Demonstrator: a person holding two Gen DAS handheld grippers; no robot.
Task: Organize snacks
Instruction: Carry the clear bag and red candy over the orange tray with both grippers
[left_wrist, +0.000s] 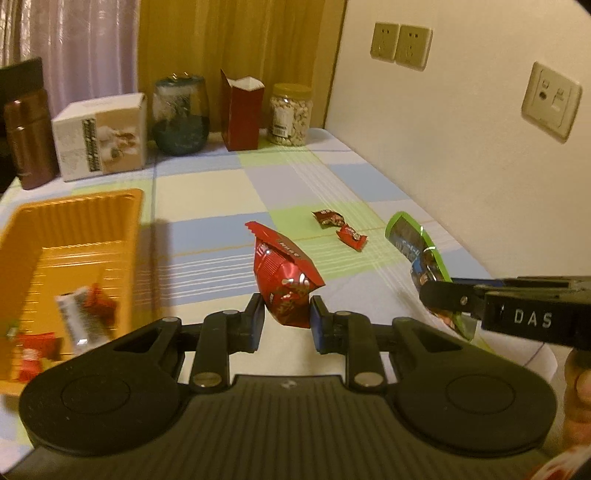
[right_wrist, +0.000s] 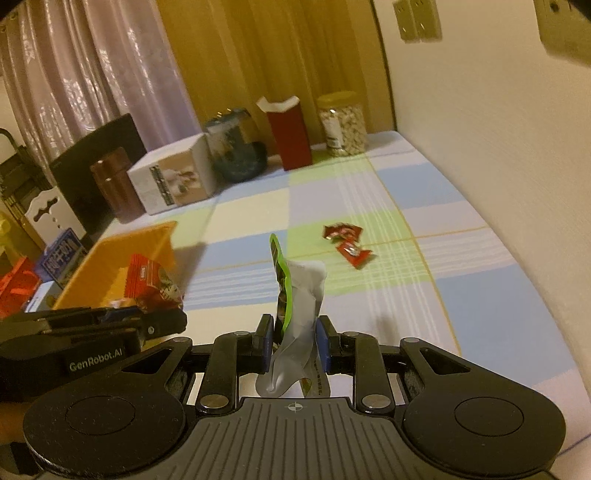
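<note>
A: What is in the orange tray (left_wrist: 79, 214) by the table's left edge?

B: A few small snacks already.

A: And the left gripper (left_wrist: 287, 321)?

B: It is squeezed onto the red snack bag (left_wrist: 282, 273), held up over the table's near edge. I think the bag is light, puffy and slippery, so pinch its flat sealed end.

A: The right gripper (right_wrist: 294, 341)?

B: Clamped on the green packet (right_wrist: 295, 295), also lifted. It looks thin and floppy.

A: Anything left?

B: Two little red candies (right_wrist: 347, 242) lie mid-table, nearer the right edge. Tiny; grab them by the middle.

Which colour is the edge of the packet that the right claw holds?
Bright green. The packet held in the right claw shows its edge best in the left wrist view.
</note>
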